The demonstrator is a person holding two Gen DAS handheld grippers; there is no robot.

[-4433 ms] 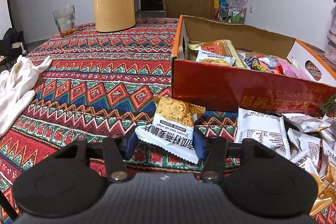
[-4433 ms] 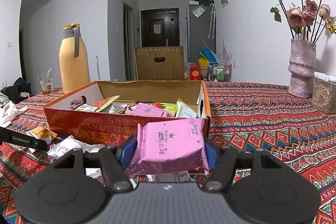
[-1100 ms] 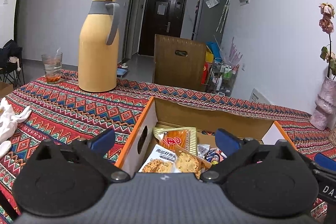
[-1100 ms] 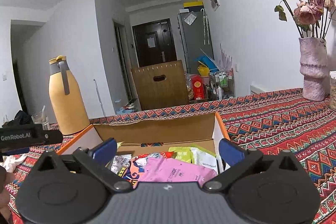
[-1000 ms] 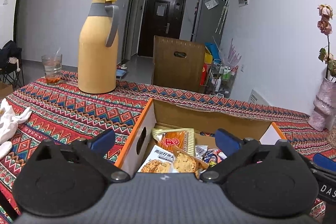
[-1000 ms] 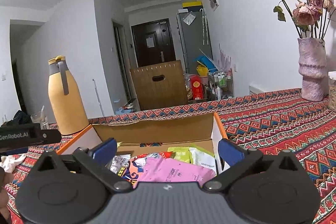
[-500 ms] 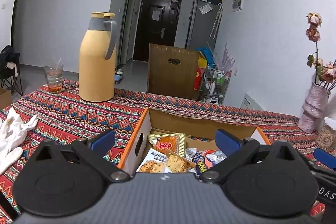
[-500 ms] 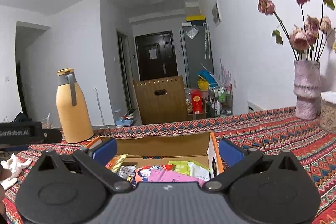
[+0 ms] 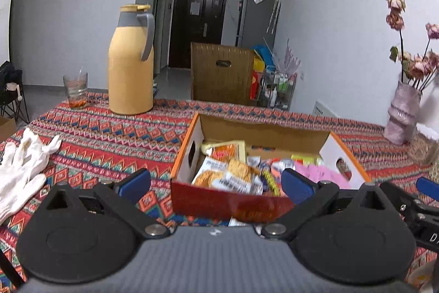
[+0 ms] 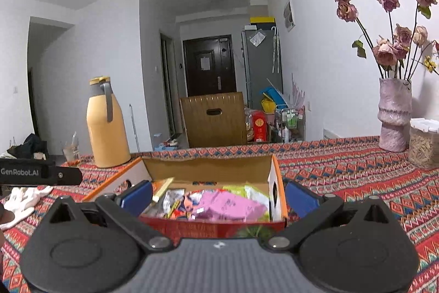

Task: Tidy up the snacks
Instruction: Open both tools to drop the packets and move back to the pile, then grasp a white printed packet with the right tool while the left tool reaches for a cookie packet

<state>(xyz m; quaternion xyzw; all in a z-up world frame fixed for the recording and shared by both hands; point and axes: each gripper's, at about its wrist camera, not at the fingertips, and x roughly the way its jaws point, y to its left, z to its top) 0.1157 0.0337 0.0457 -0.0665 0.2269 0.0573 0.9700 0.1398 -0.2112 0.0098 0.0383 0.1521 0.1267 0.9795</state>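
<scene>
Both grippers pulled back from box (image 9: 227,203) since earlier; snacks (image 9: 227,177) now inside it on desk (image 9: 115,133). Left gripper (image 9: 216,183) and right gripper (image 10: 218,195) fingers wide apart, empty.

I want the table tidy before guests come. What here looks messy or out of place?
White gloves lie crumpled on the tablecloth, left of the box. In the box the snacks are heaped at all angles, not sorted. A packet shows on the cloth in front of the box. The glass by the jug holds reddish dregs.
</scene>
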